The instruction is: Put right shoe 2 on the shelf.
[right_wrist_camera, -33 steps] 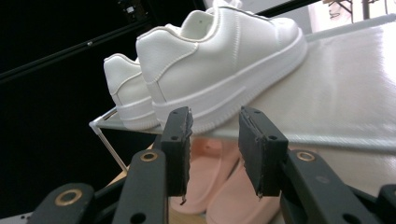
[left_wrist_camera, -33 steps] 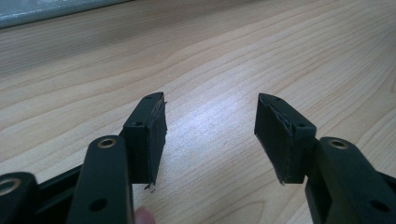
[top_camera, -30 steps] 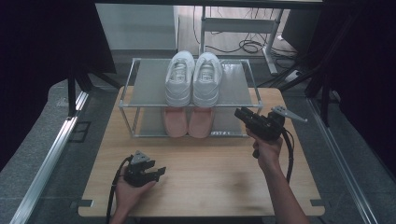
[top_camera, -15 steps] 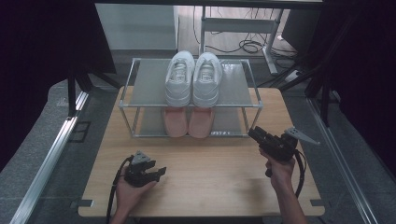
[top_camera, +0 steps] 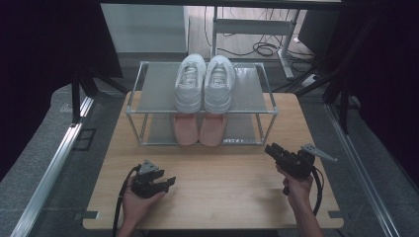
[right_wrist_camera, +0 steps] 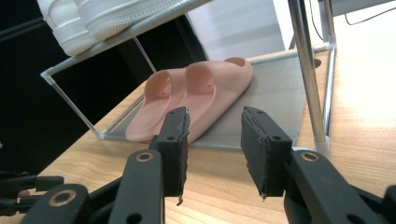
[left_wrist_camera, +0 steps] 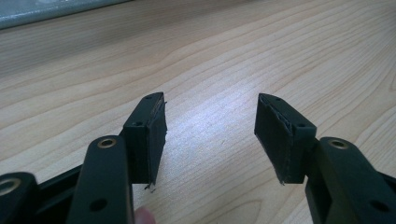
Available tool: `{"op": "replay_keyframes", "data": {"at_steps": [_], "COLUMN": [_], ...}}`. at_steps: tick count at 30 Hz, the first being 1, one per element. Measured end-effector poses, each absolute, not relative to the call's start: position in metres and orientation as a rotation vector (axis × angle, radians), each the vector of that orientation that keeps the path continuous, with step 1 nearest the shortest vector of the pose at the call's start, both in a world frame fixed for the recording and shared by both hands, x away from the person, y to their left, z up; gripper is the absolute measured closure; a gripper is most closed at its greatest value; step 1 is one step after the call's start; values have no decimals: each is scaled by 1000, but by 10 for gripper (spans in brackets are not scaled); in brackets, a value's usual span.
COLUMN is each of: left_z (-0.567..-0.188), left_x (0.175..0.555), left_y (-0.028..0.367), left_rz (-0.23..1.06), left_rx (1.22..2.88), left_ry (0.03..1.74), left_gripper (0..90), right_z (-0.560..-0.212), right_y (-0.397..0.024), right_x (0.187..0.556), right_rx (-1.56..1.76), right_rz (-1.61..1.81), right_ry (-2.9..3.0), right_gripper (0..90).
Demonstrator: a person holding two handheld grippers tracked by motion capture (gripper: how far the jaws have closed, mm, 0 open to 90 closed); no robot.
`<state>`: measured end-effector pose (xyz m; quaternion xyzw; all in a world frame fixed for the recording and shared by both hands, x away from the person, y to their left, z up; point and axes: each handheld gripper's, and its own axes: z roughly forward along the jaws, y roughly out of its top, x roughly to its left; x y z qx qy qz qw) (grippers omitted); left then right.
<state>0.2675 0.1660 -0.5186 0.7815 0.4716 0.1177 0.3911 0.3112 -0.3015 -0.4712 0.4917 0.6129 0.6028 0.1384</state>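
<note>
Right gripper jaws wide, nothing between them, aimed at pink slippers on rack's lower shelf. Left gripper also wide, empty, low over table, well clear of rack.

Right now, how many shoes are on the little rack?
4. Two white sneakers sit side by side on the top shelf; two pink slippers sit side by side on the bottom shelf beneath them.

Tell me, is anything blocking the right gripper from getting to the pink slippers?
Nothing visible. The right gripper is open and empty, with bare table between it and the pink slippers on the rack's bottom shelf. A metal post stands off to one side.
</note>
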Motion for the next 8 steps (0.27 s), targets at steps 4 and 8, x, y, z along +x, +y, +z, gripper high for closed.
{"op": "replay_keyframes", "data": {"at_steps": [4, 8], "left_z": [-517, -517], "left_x": [267, 268], "left_y": [166, 166], "left_rz": [304, 310], "left_rx": [1984, 1980], "left_ry": [1198, 1204], "left_gripper": [444, 444], "right_z": [-471, -473], "right_y": [-301, -302], "right_x": [309, 307], "right_rx": [1405, 1399], "right_rz": [1743, 1749], "right_ry": [1781, 1790], "right_gripper": [605, 596]}}
